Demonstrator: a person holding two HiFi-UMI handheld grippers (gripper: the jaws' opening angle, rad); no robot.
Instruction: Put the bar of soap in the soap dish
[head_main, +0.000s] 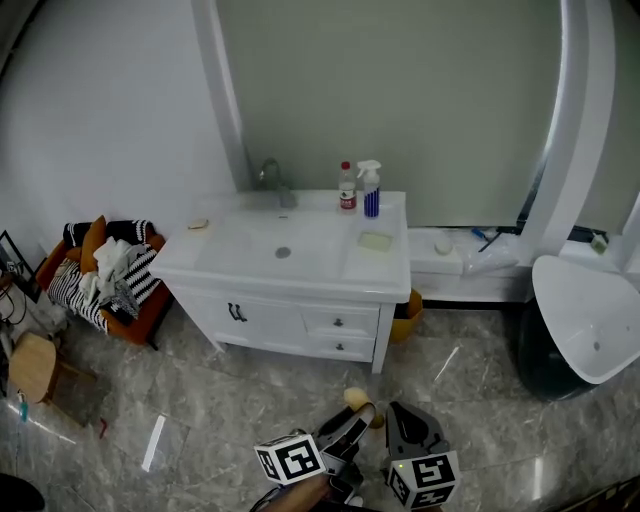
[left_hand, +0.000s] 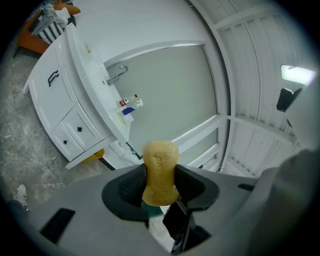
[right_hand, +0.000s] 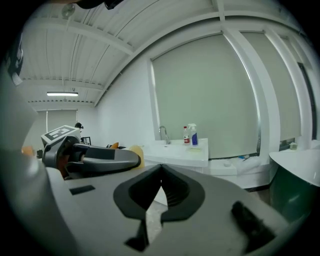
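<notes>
Head view: left gripper (head_main: 350, 422), bottom middle, squeezes bar of soap (head_main: 355, 397). Right gripper (head_main: 408, 425) just beside it. Both cut off by bottom edge. Sink counter (head_main: 300, 262) far off, frame middle. Pale green thing (head_main: 375, 241) on counter maybe soap dish; too small to tell.

Left gripper view: soap pinched between jaws, top half sticks out. Soap slippery; could slide out, drop on floor (head_main: 470, 380) on way over.

Right gripper view: jaws pressed together, nothing inside.
</notes>
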